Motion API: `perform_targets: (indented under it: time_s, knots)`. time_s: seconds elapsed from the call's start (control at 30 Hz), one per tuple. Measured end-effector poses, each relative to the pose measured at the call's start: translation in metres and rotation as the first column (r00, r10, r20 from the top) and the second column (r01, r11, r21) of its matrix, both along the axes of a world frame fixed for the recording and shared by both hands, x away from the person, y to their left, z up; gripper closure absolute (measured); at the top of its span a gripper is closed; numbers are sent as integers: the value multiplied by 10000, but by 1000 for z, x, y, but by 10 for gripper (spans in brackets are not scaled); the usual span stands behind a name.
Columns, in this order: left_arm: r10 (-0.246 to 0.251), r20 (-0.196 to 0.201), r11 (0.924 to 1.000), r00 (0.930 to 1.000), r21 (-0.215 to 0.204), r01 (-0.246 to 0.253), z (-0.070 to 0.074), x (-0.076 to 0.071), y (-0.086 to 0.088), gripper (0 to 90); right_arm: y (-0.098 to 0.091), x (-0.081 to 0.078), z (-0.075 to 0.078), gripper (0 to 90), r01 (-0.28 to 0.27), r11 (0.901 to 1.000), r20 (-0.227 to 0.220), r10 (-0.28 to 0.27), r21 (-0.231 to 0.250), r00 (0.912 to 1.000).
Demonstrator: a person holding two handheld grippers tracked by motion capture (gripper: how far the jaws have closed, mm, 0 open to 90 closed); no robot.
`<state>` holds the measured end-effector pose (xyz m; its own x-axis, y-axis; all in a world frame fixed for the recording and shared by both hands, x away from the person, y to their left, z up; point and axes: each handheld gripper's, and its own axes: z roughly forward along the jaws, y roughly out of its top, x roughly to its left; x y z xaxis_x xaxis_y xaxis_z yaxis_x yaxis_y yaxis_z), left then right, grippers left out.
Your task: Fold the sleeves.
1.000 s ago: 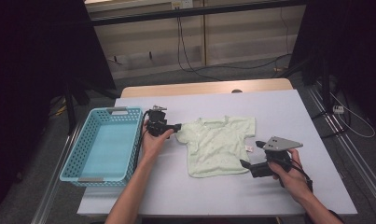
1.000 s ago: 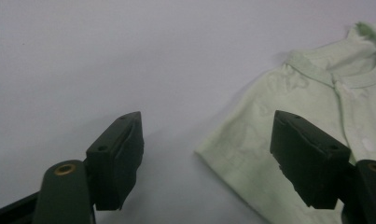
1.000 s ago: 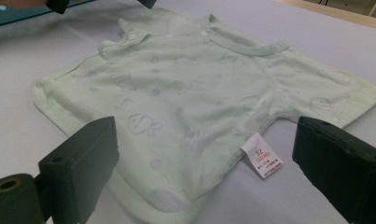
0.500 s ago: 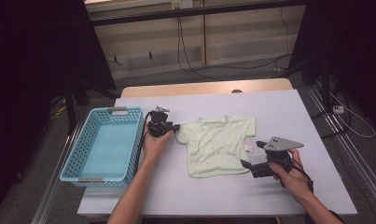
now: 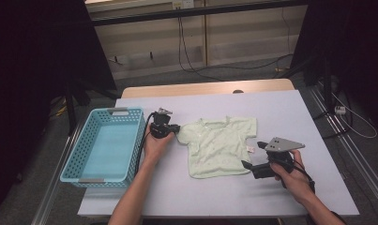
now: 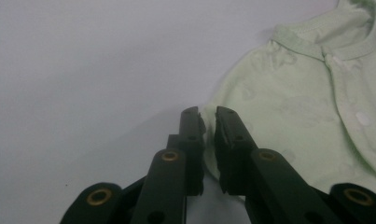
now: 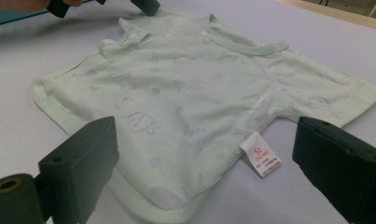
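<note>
I see the pale green baby shirt (image 5: pixel 220 145) lying flat on the white table (image 5: pixel 290 112), roughly at its middle, with the light blue basket (image 5: pixel 104 143) well off to its left. My left gripper (image 5: pixel 173 128) sits between basket and shirt, at the shirt's left sleeve; in the left gripper view its jaws have just been closing and now stand nearly together, with the sleeve's edge (image 6: pixel 209 122) caught between the pads, so I read it as clamped on the cloth. My right gripper (image 5: pixel 248 167) rests low at the shirt's lower right corner, jaws spread wide apart. In the right gripper view the hem runs between those two black jaws without either pad touching it, and the small white size label (image 7: pixel 261 160) lies on the table just beside the right-hand jaw. The shirt's snap buttons face up.
</note>
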<state>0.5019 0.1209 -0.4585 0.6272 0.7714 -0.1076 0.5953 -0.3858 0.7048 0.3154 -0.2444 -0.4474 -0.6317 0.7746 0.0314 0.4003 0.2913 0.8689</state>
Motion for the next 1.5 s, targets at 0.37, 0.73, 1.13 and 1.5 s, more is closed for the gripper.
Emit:
perform_targets:
  time_s: [0.37,0.73,1.13,1.5]
  knots:
    - [474,34,9970,9989,-618,-471,0,-2,1,883,-1,-1,1,62,-9,10000,53,9,37,10000]
    - [510,277,9901,9983,-1326,-469,8,-7,6,884,-2,-1,1,61,-33,9999,117,32,130,9999]
    - [422,437,9846,9982,-1717,-341,13,-14,1,887,-2,-1,2,43,10,9999,139,-12,138,9999]
    - [301,502,9804,9983,-1960,-197,17,-18,-9,887,-2,-1,2,41,-37,9999,197,35,112,9998]
